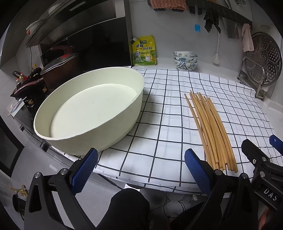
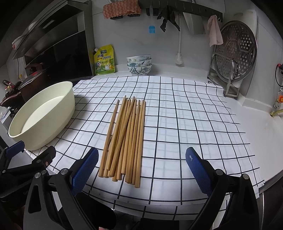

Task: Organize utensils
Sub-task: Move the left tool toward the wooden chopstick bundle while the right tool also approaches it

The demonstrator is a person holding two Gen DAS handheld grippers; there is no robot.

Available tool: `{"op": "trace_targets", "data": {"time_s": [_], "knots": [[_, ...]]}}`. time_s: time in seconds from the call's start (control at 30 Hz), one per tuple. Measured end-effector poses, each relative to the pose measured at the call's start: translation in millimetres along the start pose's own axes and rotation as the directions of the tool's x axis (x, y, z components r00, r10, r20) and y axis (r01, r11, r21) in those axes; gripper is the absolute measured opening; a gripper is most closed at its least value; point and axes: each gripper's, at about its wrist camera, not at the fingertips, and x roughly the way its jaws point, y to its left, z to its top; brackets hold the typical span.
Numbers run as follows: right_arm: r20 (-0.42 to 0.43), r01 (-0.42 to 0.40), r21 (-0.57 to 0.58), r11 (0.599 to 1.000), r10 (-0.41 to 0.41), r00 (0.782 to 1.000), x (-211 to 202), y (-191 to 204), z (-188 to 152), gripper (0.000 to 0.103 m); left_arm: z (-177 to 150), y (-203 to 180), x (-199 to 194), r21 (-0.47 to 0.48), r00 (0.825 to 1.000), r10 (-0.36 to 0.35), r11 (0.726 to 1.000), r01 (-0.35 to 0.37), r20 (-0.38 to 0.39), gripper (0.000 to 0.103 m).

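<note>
A white tabletop [image 2: 247, 120] in a small kitchen is spread with a white cloth [image 2: 176, 123] crossed by thin dark grid lines; its near edge hangs over the front. Behind it stands a grey wall, with a dark range hood [image 2: 58, 44] in the upper left of the frame and a lidded brown pot [image 1: 58, 70] on the stove beneath it. Along the back sit a yellow seasoning pouch [image 2: 104, 60], a stack of blue-patterned bowls [image 2: 139, 64] and, at the right, a round perforated steel steamer plate [image 2: 237, 51] propped upright in a wire rack. A pink waffle-textured cloth [image 2: 122, 8] hangs at the top centre.

The left hand-held gripper [image 1: 141, 169] is spread wide, gripping nothing, hovering at the near edge of the cloth. The right hand-held gripper [image 2: 141, 168] is likewise released and wide, nothing between its fingers. Both have black frames and blue pads with a knurled texture.

The chopsticks [image 2: 127, 138], plain tan wood, long and tapering, lie in a loose bundle at the centre of the right wrist view, thick ends towards the camera, a few crossing one another. A round cream-coloured basin [image 1: 92, 113], smooth and matte with a flat bottom, stands on the cloth's left part, well apart from the chopsticks.
</note>
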Motion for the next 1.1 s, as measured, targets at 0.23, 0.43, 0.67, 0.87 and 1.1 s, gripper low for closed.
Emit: {"op": "trace_targets", "data": {"time_s": [0.23, 0.43, 0.67, 0.87, 1.1], "knots": [[-0.030, 0.009, 0.031, 0.999, -0.009, 1.000, 14, -12, 0, 0.094, 7, -16, 11, 0.038, 1.000, -0.029, 0.999, 0.029, -0.007, 0.097], [-0.049, 0.019, 0.079, 0.997, -0.015, 0.999, 25, -31, 6, 0.094, 21, -26, 26, 0.059, 0.999, -0.034, 0.998, 0.034, -0.004, 0.097], [-0.097, 0.034, 0.106, 0.994, -0.023, 0.995, 54, -47, 18, 0.094, 32, -31, 50, 0.057, 0.999, -0.027, 0.998, 0.029, -0.030, 0.097], [-0.147, 0.048, 0.052, 0.997, -0.039, 0.988, 82, -42, 31, 0.094, 41, -35, 65, 0.049, 0.997, -0.048, 0.997, 0.051, -0.059, 0.097], [-0.209, 0.070, 0.004, 0.998, -0.068, 0.976, 105, -38, 33, 0.094, 46, -41, 78, 0.047, 0.994, -0.058, 0.997, 0.063, -0.089, 0.097]]}}
